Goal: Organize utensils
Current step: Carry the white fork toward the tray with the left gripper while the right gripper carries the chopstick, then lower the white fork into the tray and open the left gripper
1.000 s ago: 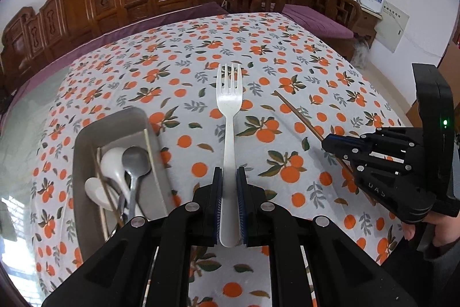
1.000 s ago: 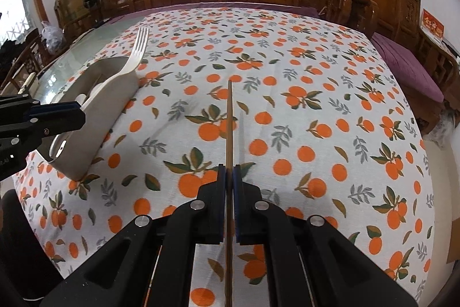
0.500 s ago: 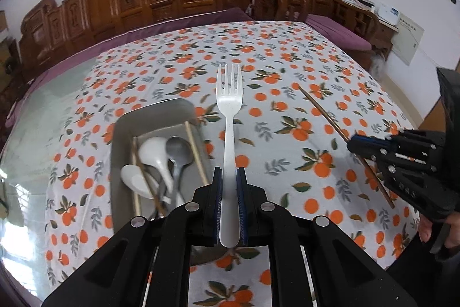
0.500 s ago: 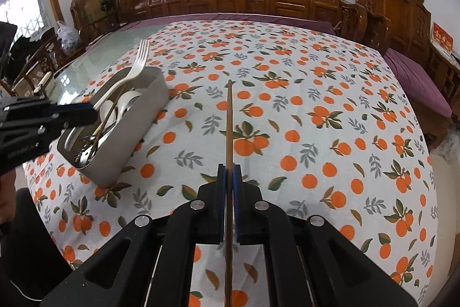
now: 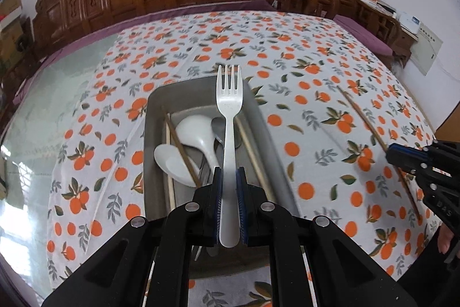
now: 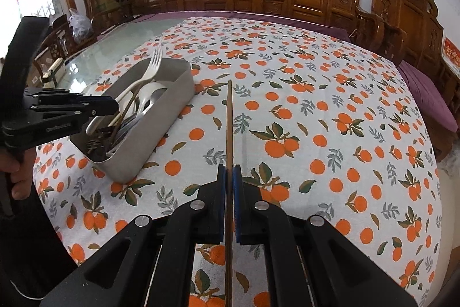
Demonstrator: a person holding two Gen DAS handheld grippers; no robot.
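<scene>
Fork [image 5: 228,134], light and stiff, sat clamped by its handle in my left tongs [image 5: 229,209]; right tongs [image 6: 229,203] pinched a slim chopstick [image 6: 229,123].

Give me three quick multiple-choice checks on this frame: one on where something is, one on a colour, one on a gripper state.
1. Where is the white fork?
A. lying on the tablecloth
B. held over the grey tray
C. on a chair

2. What colour is the fruit on the tablecloth?
A. orange
B. purple
C. blue

3. What is the right gripper doing?
A. open, holding nothing
B. shut on a spoon
C. shut on the chopstick

Answers:
1 B: the left gripper clamps the fork's handle, its tines above the grey tray in the left wrist view.
2 A: orange fruit with green leaves covers the cloth.
3 C: the pads press on the thin brown chopstick, which runs straight ahead.
</scene>
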